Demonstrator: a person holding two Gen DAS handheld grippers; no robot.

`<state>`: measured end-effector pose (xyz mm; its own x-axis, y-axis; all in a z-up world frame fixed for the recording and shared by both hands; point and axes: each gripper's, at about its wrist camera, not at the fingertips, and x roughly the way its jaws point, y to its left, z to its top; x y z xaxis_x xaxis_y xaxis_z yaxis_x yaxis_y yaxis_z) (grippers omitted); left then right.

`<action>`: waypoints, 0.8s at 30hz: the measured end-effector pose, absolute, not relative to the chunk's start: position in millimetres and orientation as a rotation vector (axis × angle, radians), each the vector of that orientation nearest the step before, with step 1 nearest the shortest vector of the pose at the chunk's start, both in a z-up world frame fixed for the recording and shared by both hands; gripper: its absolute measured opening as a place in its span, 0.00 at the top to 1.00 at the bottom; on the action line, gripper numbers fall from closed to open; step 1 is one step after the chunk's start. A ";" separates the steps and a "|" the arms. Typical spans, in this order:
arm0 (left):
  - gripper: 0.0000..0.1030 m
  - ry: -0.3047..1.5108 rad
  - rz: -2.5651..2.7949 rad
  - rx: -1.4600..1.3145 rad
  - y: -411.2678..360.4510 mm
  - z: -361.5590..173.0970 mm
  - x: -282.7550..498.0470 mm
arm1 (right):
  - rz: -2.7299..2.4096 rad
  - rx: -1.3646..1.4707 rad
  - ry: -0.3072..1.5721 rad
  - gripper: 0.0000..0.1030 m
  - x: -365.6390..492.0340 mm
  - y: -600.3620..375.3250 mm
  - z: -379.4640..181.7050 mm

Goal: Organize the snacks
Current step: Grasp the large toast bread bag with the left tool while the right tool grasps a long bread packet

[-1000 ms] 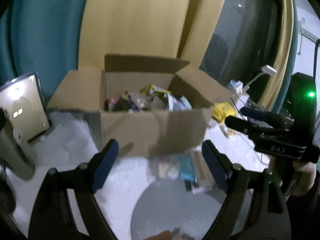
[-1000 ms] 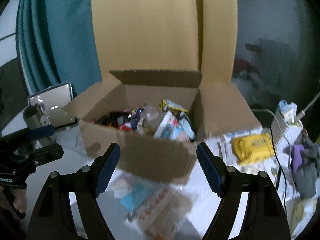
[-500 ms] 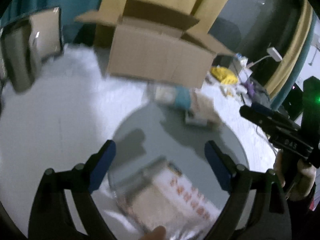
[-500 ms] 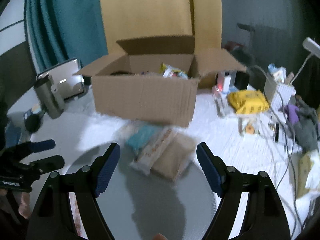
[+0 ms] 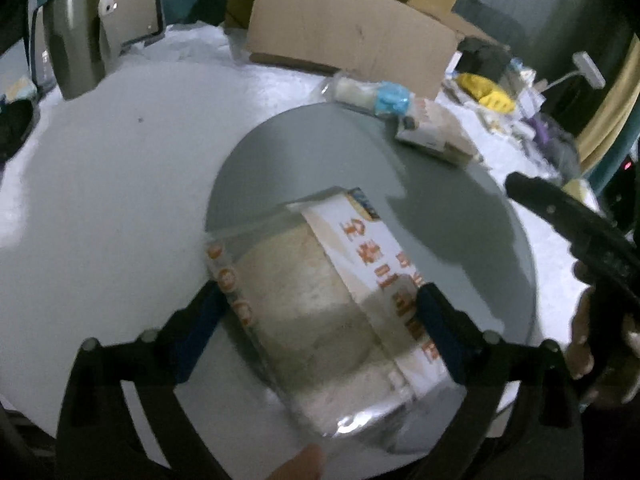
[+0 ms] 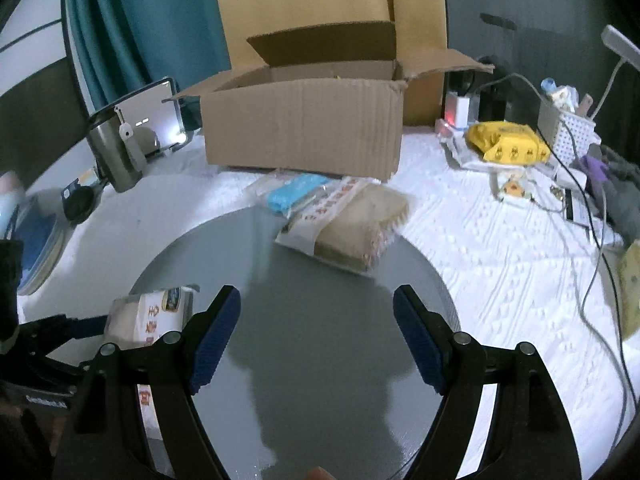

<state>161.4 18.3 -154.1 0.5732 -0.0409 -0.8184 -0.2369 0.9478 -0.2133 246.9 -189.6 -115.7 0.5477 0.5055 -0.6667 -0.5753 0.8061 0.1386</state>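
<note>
The left hand-held gripper [image 5: 320,322] tips steeply downward, its blue-padded jaws spread wide and just lately opening further; a wrapped bread pack [image 5: 332,304] lies between them, and whether the pads touch its sides is hard to tell. The right hand-held gripper [image 6: 316,334] points down at a gentler slant, jaws wide apart with nothing between them. From the left side's view, the person's right hand [image 5: 588,344] shows wrapped round the black handle of that gripper. A fingertip [image 5: 300,464] peeks in at the lower edge.
</note>
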 end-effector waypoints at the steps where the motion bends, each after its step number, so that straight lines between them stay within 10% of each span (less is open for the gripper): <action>1: 0.04 0.956 0.122 -0.306 15.2 -154.1 163.9 | 0.641 -0.097 0.756 0.21 247.5 -191.7 -117.0; 14: 0.02 0.970 0.127 -0.070 -7.3 -164.9 196.6 | 0.589 -0.050 0.764 0.21 290.8 -198.8 -115.1; 24: 0.20 0.914 0.080 -0.135 37.0 -157.8 194.5 | 0.527 -0.067 0.834 0.21 352.1 -135.8 -122.3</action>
<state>194.5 37.0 -157.8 0.6080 0.0115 -0.7938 -0.1264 0.9886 -0.0824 352.1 -135.8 -122.3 0.5517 0.4195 -0.7209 -0.4710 0.8700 0.1458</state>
